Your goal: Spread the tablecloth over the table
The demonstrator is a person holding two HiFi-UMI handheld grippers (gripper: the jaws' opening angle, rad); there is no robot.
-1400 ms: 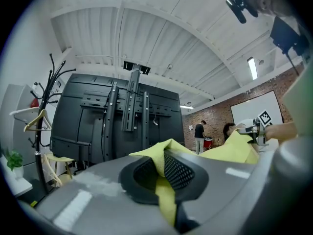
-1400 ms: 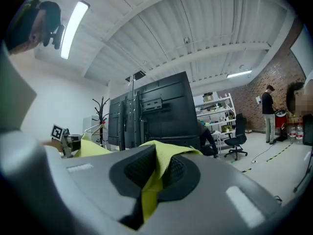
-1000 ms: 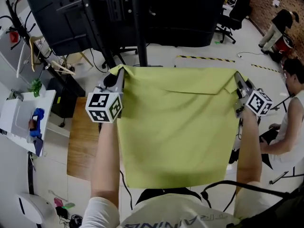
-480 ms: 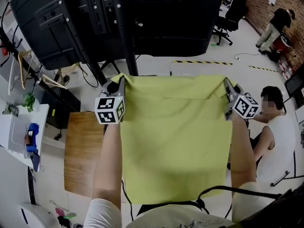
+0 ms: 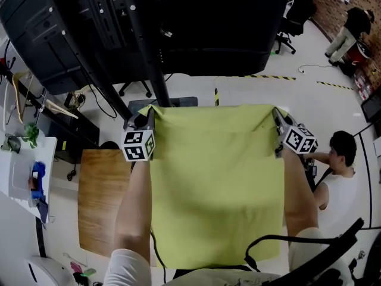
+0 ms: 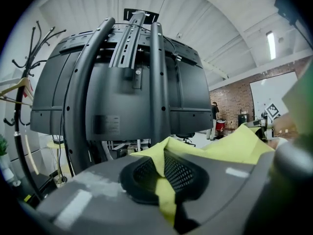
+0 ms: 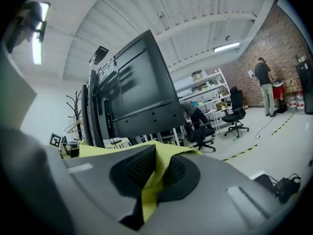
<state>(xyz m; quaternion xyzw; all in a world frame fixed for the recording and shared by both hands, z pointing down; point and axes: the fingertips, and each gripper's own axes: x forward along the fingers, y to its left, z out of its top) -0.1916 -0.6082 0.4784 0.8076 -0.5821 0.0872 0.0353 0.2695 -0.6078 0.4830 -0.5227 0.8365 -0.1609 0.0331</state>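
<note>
The yellow-green tablecloth hangs stretched flat between my two grippers in the head view, covering most of what lies below it. My left gripper is shut on its far left corner; my right gripper is shut on its far right corner. In the left gripper view the cloth is pinched between the dark ribbed pads. The right gripper view shows the same: a fold of cloth pressed between the pads. A wooden table shows at the left, partly hidden by my left arm and the cloth.
A large black screen on a stand rises just beyond the grippers. A white side table with small items stands at far left, near a coat rack. A seated person is at the right; office chairs and another person stand farther back.
Both grippers have moved forward and down with the cloth held taut. More of the wooden table shows at the left, and the cloth's near edge sits lower in the head view.
</note>
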